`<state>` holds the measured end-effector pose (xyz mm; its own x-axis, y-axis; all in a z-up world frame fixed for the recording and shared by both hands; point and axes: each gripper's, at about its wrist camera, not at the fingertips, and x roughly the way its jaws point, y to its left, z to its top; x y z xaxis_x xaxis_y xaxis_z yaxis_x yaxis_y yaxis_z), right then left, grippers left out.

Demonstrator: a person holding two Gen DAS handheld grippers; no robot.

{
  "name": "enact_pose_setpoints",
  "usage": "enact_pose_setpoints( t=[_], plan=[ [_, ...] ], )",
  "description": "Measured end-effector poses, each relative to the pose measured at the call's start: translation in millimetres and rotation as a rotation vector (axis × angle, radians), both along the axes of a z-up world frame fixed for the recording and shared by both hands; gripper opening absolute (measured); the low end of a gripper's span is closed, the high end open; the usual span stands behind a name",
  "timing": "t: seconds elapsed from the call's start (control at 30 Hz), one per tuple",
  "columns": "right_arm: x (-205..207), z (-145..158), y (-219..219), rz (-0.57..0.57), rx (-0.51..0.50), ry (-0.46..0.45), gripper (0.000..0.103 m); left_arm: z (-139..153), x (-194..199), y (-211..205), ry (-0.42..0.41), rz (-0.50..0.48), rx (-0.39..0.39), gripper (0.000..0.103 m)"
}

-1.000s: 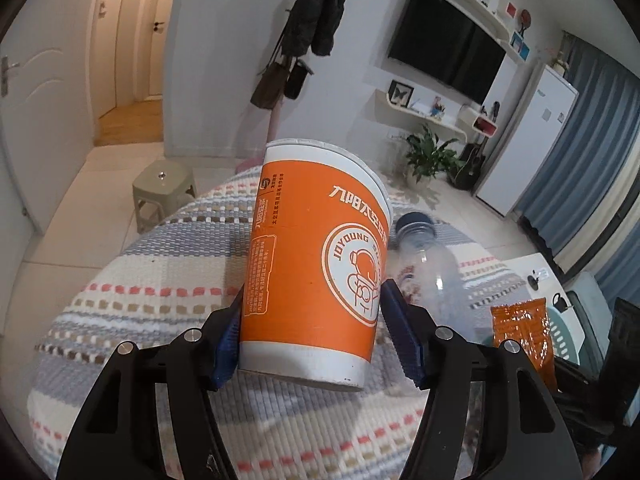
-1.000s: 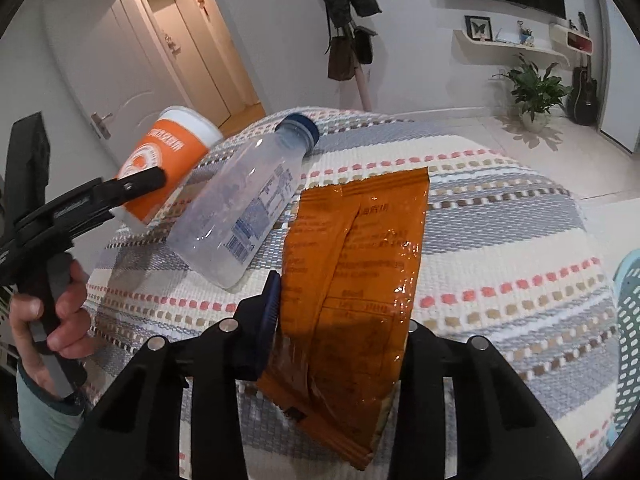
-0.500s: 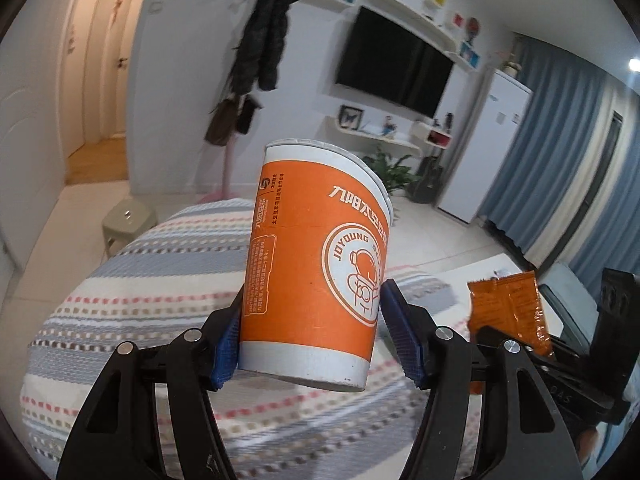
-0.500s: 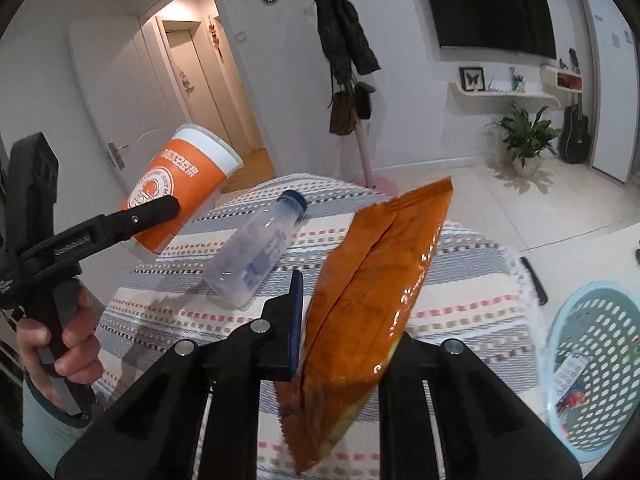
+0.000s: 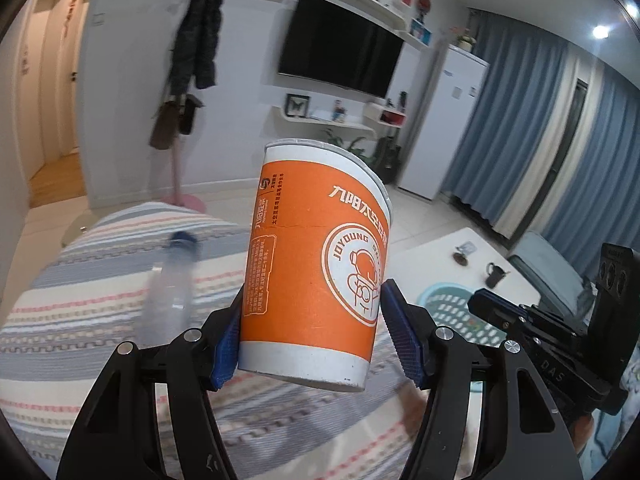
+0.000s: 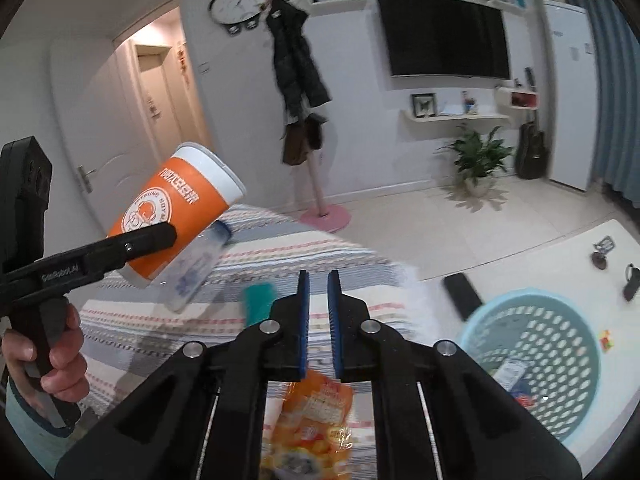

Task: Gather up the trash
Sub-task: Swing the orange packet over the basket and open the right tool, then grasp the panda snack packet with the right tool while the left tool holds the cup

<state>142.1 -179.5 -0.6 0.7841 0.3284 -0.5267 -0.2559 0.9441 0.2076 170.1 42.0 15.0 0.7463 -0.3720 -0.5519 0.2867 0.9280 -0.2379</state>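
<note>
An orange and white paper cup [image 5: 316, 264] stands between the blue pads of my left gripper [image 5: 308, 340], which is shut on its lower half; in the right wrist view the cup [image 6: 176, 208] hangs tilted at the left. My right gripper [image 6: 319, 280] has its pads almost together with nothing visible between them. The orange snack bag [image 6: 308, 420] shows blurred below and behind those pads, over the striped cloth; whether it is still pinched I cannot tell. A clear plastic bottle [image 6: 196, 268] with a blue cap lies on the cloth.
A light blue perforated basket [image 6: 520, 294] with some scraps inside sits on the floor to the right. A teal object [image 6: 258, 304] lies on the striped cloth [image 6: 280, 248], and a black remote [image 6: 462, 294] rests beyond its edge. A hand [image 6: 56, 360] grips the left tool's handle.
Both grippers swung right and rose, bringing the basket into view. The right jaws closed; the snack bag, upright between them before, now shows below them. The cup stays gripped.
</note>
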Motion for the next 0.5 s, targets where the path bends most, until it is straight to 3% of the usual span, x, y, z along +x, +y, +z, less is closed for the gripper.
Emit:
enact_pose_setpoints(
  t=[0.13, 0.23, 0.27, 0.3, 0.37, 0.5],
  plan=[
    [-0.1, -25.2, -32.9, 0.028, 0.107, 0.093, 0.004, -8.7, 3.2, -36.7, 0.015, -0.054, -0.001, 0.062],
    [-14.5, -41.3, -38.1, 0.086, 0.13, 0.163, 0.006, -20.5, 0.1, -52.5, 0.035, -0.083, -0.007, 0.062],
    [-18.0, -43.8, -37.8, 0.113, 0.145, 0.186, 0.02, -23.5, -0.2, -55.0, 0.038, -0.089, -0.003, 0.062],
    [-23.2, -46.5, -36.0, 0.126, 0.141, 0.204, 0.044, -26.6, -1.1, -58.4, 0.043, -0.092, 0.003, 0.062],
    [-36.8, -53.4, -27.8, 0.129, 0.089, 0.224, 0.067, -29.1, -0.5, -59.2, 0.051, -0.089, -0.005, 0.062],
    [-46.8, -69.4, -13.8, 0.147, 0.048, 0.295, 0.066, -28.1, -3.3, -55.4, 0.041, -0.087, -0.012, 0.062]
  ],
)
